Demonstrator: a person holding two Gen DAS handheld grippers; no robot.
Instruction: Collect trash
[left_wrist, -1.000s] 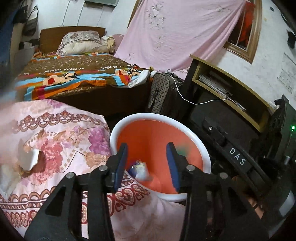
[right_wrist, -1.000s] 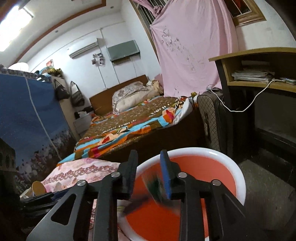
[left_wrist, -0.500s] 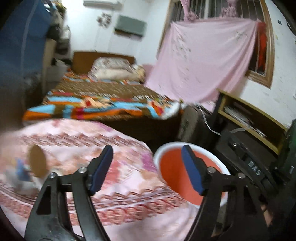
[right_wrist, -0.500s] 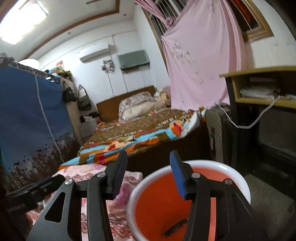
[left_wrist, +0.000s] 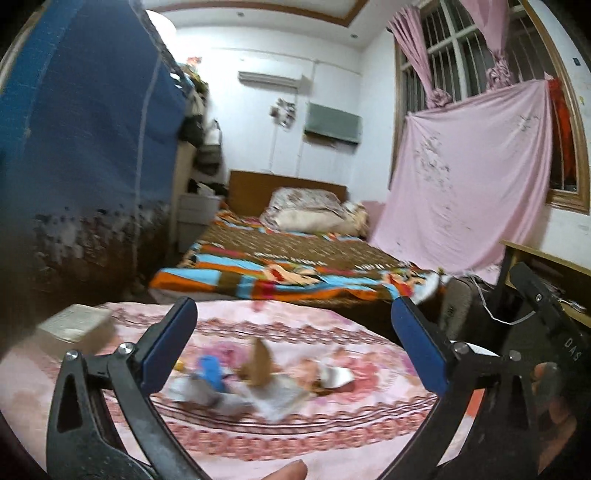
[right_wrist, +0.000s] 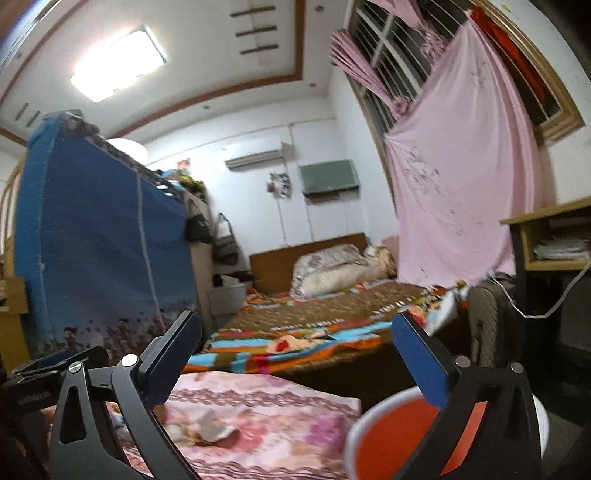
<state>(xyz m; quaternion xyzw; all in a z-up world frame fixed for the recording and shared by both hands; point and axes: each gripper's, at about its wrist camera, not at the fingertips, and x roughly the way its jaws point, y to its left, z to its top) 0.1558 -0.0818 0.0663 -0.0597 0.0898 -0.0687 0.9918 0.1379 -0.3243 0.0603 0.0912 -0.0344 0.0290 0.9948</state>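
Your left gripper (left_wrist: 293, 343) hangs above the pink floral cloth (left_wrist: 258, 435) with its jaws spread wide and nothing between them. Only that view shows the blurred trash heap (left_wrist: 258, 380) — a blue scrap, a brown piece, white paper. Your right gripper (right_wrist: 295, 354), equally wide apart and holding nothing, shows the orange basin (right_wrist: 399, 439) at the cloth's right edge and one white scrap (right_wrist: 212, 428).

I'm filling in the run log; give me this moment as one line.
left hand-held gripper: open, empty | right hand-held gripper: open, empty | trash pieces: on floral cloth | orange bin: beside cloth
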